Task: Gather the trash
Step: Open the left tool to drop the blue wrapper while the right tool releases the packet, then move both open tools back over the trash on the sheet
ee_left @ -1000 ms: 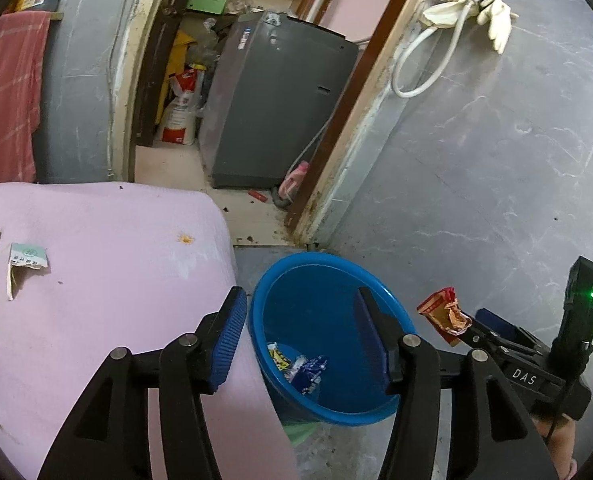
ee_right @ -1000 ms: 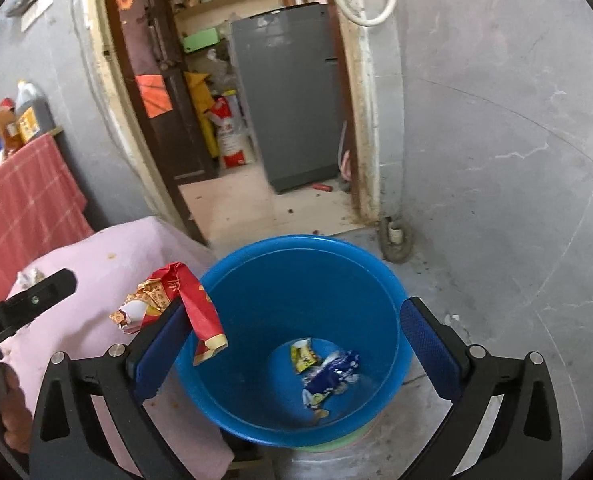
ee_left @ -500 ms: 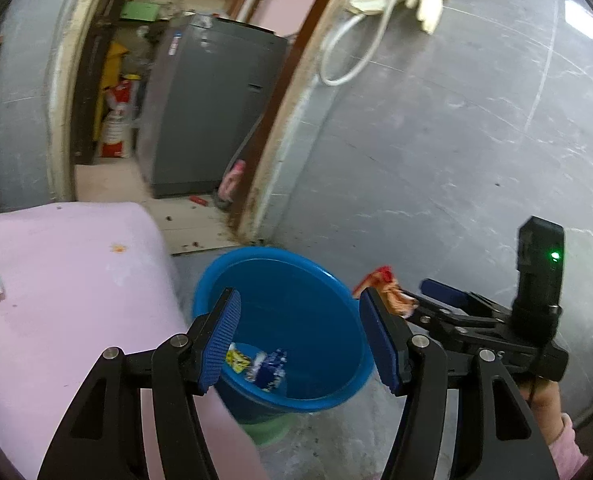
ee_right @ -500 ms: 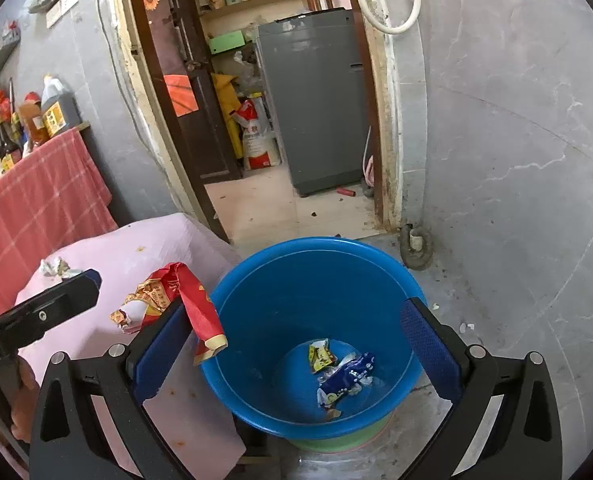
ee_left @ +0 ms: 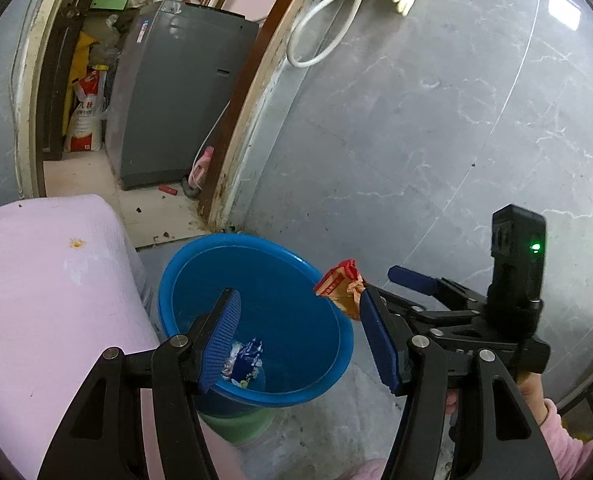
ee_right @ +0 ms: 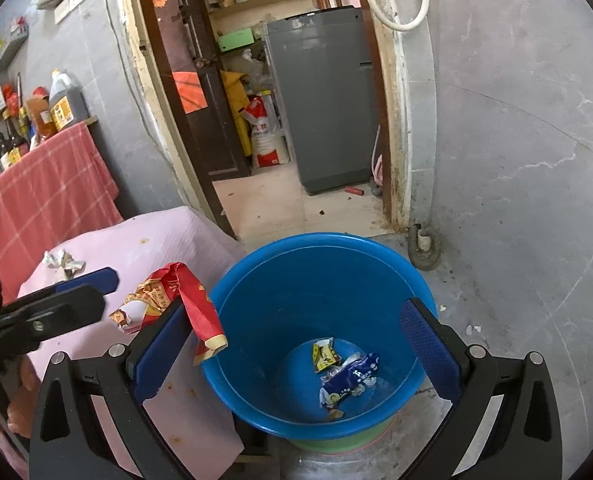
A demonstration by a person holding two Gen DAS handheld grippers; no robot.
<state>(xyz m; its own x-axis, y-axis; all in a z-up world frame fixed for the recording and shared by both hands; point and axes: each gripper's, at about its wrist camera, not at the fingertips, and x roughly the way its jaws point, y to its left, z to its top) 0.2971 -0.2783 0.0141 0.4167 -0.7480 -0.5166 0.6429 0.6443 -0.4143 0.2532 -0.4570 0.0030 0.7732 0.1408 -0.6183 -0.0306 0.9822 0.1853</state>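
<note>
Centre-left, a red wrapper with gold Chinese print clings to the released right gripper; the left gripper, jaws just opening, is empty.

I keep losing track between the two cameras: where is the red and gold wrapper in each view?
Left wrist view: the red and gold wrapper sits right of centre, at the far tip of the right gripper, over the right rim of the blue bucket.
Right wrist view: the wrapper hangs lower left, draped on that gripper's left finger, beside the bucket's left rim.
Shared landmark: the grey washing machine in the doorway.
</note>
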